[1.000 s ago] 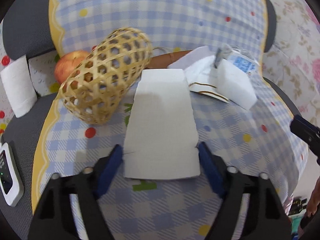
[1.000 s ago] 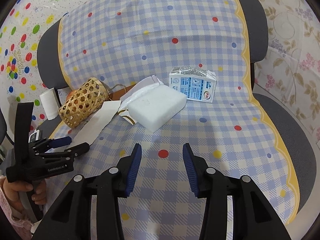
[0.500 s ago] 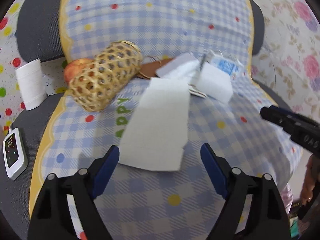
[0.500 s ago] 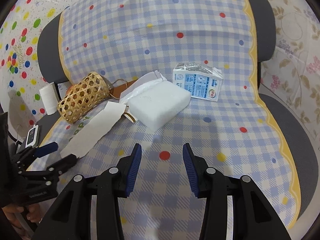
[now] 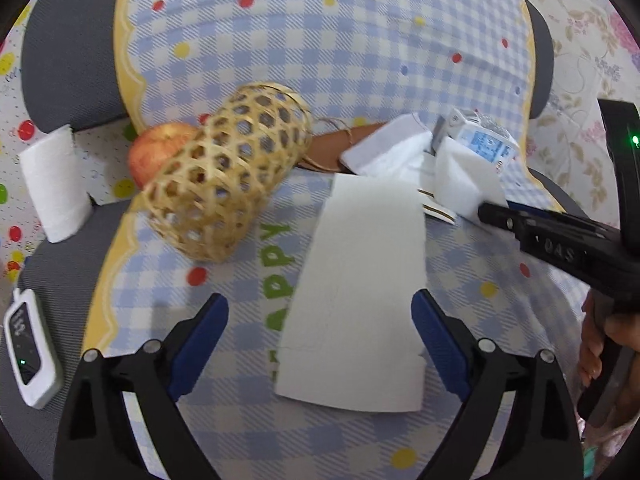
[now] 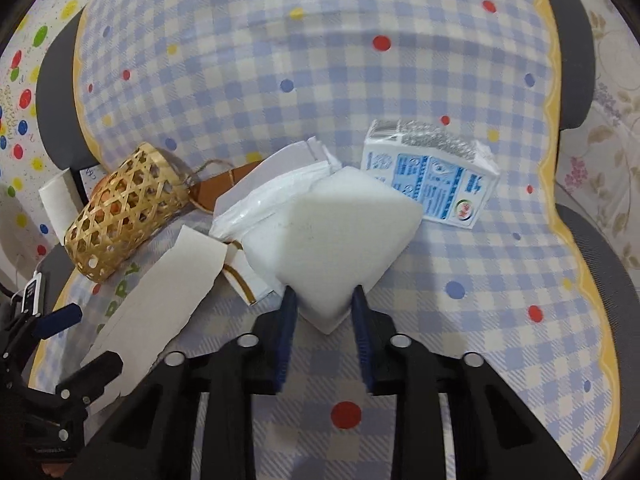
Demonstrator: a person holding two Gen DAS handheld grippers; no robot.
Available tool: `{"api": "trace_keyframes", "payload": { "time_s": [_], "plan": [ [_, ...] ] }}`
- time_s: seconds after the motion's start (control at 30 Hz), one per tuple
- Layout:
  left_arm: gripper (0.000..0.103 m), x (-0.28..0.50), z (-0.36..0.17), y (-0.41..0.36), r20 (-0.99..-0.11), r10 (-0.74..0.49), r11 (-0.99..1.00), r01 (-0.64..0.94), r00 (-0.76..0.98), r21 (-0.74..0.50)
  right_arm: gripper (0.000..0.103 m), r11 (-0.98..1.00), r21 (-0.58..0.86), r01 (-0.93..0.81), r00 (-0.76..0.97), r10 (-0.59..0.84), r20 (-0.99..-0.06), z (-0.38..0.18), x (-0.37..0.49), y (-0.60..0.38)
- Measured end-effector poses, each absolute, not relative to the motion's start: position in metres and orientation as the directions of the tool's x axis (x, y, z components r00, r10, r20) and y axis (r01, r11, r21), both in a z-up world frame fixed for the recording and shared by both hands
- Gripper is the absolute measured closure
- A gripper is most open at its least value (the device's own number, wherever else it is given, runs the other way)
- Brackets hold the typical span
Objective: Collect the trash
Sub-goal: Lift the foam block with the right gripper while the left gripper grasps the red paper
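- Pinching a corner of the white foam block (image 6: 336, 236), the right tongs (image 6: 322, 320) have just been closing, pads against its two sides.
- Beside the block: a paper strip (image 5: 360, 280) flat on the checked cloth (image 5: 320, 40), between the spread left tongs (image 5: 320, 336), which have just been opening.
- Behind the block: a milk carton (image 6: 432, 184).
- Beyond the strip: a woven basket (image 5: 228, 172).

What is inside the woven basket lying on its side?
Through the woven basket's open weave in the left wrist view, only the cloth beneath shows. A red apple sits behind its far end, not inside it. The weave hides parts of the interior.
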State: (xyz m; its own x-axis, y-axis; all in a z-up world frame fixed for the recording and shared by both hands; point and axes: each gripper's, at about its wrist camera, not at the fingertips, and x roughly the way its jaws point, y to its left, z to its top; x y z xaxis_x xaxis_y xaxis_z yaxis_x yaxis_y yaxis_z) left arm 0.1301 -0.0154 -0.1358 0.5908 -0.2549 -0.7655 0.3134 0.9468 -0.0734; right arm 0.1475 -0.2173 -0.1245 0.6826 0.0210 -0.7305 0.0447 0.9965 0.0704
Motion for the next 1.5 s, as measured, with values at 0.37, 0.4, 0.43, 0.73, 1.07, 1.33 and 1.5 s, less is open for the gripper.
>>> {"api": "trace_keyframes", "payload": {
  "time_s": [0.37, 0.4, 0.43, 0.73, 1.07, 1.33, 1.5],
  "plan": [
    [0.012, 0.133, -0.150, -0.037, -0.798, -0.252, 0.943, 0.323, 0.547, -0.077, 0.079, 0.997, 0.068, 0.024, 0.714, 0.030, -0.699, -0.102, 0.058, -0.244],
    [0.011, 0.135, -0.151, -0.037, -0.803, -0.258, 0.944, 0.317, 0.538, -0.091, 0.079, 0.997, 0.076, 0.022, 0.716, 0.038, -0.697, -0.101, 0.053, -0.245],
    [0.011, 0.136, -0.152, -0.037, -0.807, -0.267, 0.942, 0.319, 0.527, -0.104, 0.079, 0.996, 0.084, 0.022, 0.721, 0.043, -0.692, -0.099, 0.050, -0.246],
    [0.029, 0.096, -0.146, -0.071, -0.791, -0.242, 0.910, 0.413, 0.562, 0.015, 0.079, 0.993, 0.116, 0.028, 0.746, 0.056, -0.664, -0.094, 0.028, -0.249],
    [0.035, 0.077, -0.135, -0.071, -0.768, -0.281, 0.917, 0.397, 0.576, -0.038, 0.078, 0.992, 0.118, 0.051, 0.760, 0.038, -0.649, -0.092, 0.005, -0.256],
    [0.064, 0.058, -0.120, -0.075, -0.764, -0.299, 0.911, 0.409, 0.572, -0.051, 0.078, 0.989, 0.122, 0.080, 0.756, 0.019, -0.654, -0.095, -0.022, -0.270],
    [0.042, 0.046, -0.124, -0.071, -0.760, -0.267, 0.923, 0.383, 0.593, -0.025, 0.077, 0.987, 0.130, 0.091, 0.749, 0.018, -0.663, -0.101, -0.035, -0.276]
  ]
}}
